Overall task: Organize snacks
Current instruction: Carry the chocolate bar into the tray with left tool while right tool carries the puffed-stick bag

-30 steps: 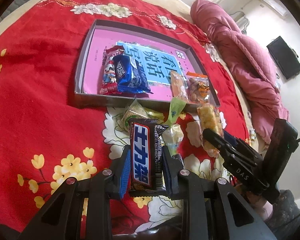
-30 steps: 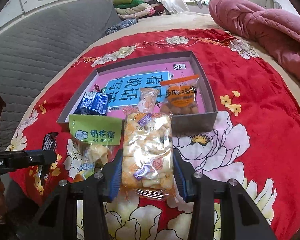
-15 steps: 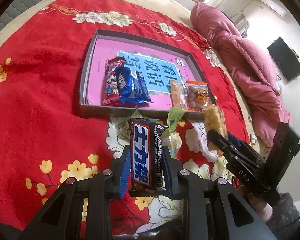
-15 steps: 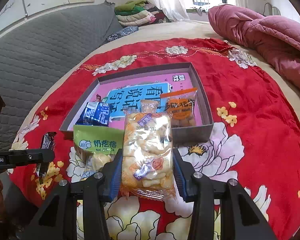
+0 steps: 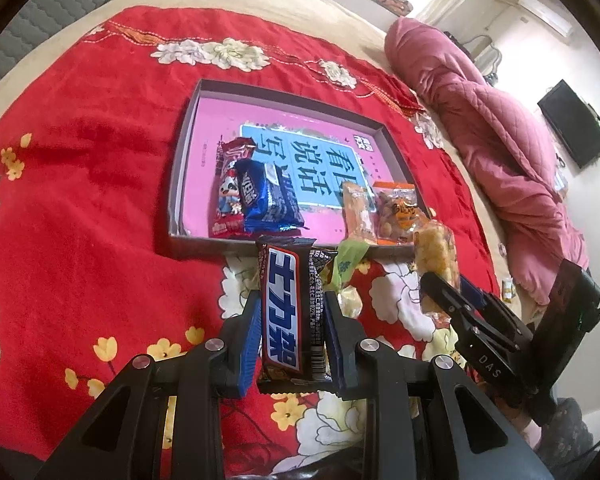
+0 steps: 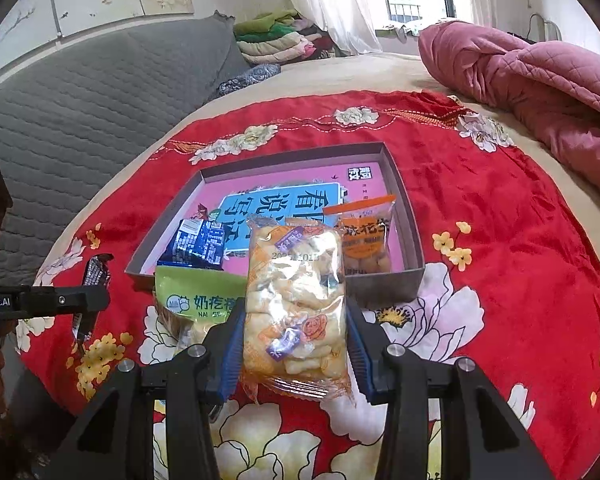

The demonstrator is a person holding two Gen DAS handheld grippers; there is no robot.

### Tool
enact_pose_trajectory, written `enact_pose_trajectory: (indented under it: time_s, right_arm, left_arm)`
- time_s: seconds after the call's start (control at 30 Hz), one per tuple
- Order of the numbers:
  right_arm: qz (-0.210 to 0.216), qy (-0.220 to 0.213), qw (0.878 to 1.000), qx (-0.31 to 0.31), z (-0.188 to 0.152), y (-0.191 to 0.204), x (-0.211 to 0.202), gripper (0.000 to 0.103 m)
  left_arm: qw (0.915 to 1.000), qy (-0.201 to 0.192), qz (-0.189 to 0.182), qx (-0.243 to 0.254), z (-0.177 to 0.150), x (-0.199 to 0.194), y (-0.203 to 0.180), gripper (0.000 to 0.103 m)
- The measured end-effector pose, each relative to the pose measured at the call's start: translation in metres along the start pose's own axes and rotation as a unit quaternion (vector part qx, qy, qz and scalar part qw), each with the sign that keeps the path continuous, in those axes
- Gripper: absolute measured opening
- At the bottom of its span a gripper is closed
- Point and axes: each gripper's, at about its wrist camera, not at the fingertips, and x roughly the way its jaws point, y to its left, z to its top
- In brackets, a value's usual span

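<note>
A red floral blanket [image 5: 80, 200] covers the bed, and on it, toward 12 o'clock from both claws, lies the shallow grey box [image 5: 179, 168] with a pink printed floor. Inside it in the left view sit a blue packet [image 5: 268, 200] on a red one at 9 o'clock, and an orange nut bag [image 5: 398, 212] with a small pale packet at 3 o'clock. A green pouch [image 6: 196, 300] lies on the blanket just outside the box's near wall. The right claw [image 6: 296, 344] is clamped on a clear bag of puffed snacks [image 6: 296, 296], the left claw [image 5: 290, 332] on a dark chocolate bar [image 5: 286, 308]; each is gripped at its lower half and stands up past the fingertips. Both claws tilt down and forward, side by side, short of the near wall. The likely trouble: both go for the box together and collide, or a wrapper catches the near wall and drags the light box. The slick puffed bag could slip, or its contents crush under the squeeze. Dropping either onto packets already inside would pile them, not order them.
</note>
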Motion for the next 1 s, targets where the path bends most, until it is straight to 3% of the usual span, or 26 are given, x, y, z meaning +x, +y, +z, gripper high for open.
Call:
enact_pose_trajectory:
  time_s: [1.0]
  right_arm:
    - [0.022, -0.046, 0.999, 0.008, 0.026, -0.003, 0.001, 0.046]
  left_arm:
    - [0.9999, -0.011, 0.003, 0.004, 0.032, 0.011, -0.033, 0.030]
